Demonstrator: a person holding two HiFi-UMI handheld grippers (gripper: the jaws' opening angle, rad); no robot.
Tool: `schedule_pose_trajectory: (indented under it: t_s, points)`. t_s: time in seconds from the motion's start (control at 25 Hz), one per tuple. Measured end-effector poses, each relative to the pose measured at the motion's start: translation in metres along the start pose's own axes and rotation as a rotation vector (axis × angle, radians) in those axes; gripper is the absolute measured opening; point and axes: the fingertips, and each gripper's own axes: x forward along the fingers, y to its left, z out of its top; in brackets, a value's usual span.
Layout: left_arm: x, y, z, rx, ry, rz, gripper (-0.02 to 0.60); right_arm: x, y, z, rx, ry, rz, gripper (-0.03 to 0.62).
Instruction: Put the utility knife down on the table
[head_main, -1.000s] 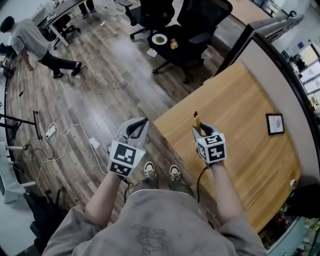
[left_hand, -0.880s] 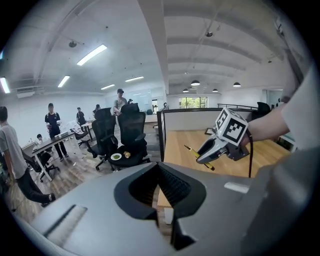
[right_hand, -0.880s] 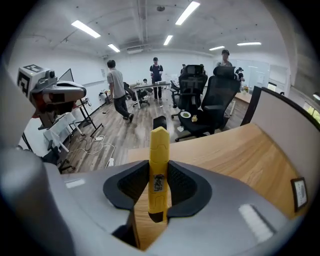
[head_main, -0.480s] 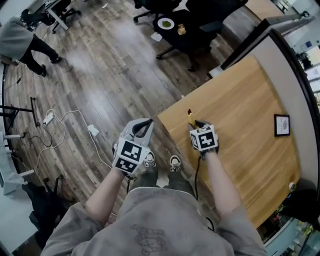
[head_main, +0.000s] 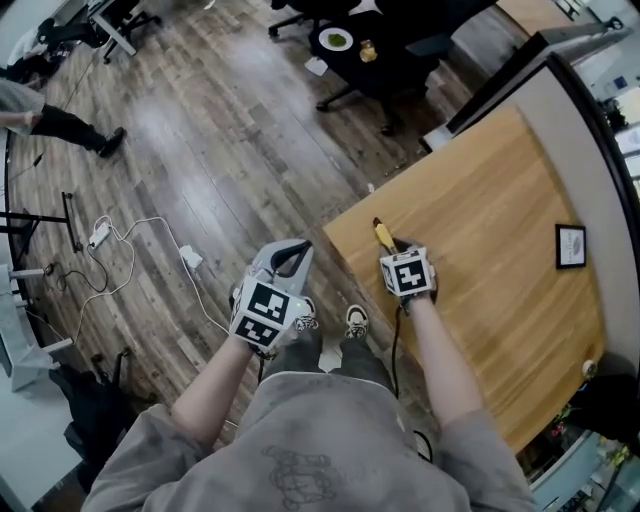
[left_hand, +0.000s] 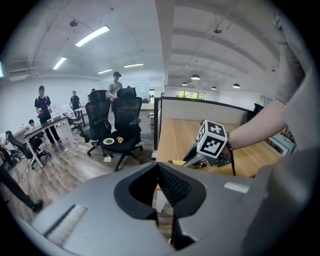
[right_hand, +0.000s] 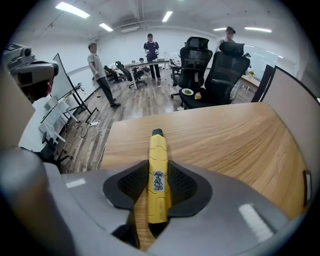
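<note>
Forward, right gripper (head_main: 392, 247) with utility knife (right_hand: 158, 165).

I'm standing on plank floor (head_main: 200, 130) (white cables (head_main: 150, 222) trailing across). Black office chairs (right_hand: 225, 70) are waiting beyond my wooden table (head_main: 490, 200), strip lights (right_hand: 72, 9) glowing overhead.

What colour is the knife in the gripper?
A yellow utility knife, black tip; clearest in right gripper view.

Right gripper (head_main: 393, 247): has carried its utility knife (head_main: 382, 235) nearer the counter's (head_main: 500, 200) front-left corner.
Left gripper (head_main: 288, 252): has edged slightly closer to the counter's edge.
Person (head_main: 40, 115): has walked leftward and is now mostly out of view.
</note>
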Motion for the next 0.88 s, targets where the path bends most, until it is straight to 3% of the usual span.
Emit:
schedule_pose_trajectory:
  t_s: [0.24,0.44,0.68,0.88]
  points:
    - [-0.009,0.007,0.001,0.019,-0.006,0.004,0.002,-0.008,0.001,0.003,0.064,-0.050,0.007,0.129]
    - [-0.019,0.010,0.016,0.047,-0.036,0.014,0.002,-0.049,0.005,0.020,0.066,-0.127,0.007,0.127]
    - [-0.043,0.006,0.061,0.094,-0.124,0.046,0.002,-0.137,0.012,0.055,0.068,-0.321,0.029,0.123]
    - [-0.073,-0.009,0.100,0.157,-0.209,0.067,0.002,-0.217,0.023,0.083,0.076,-0.519,0.063,0.079]
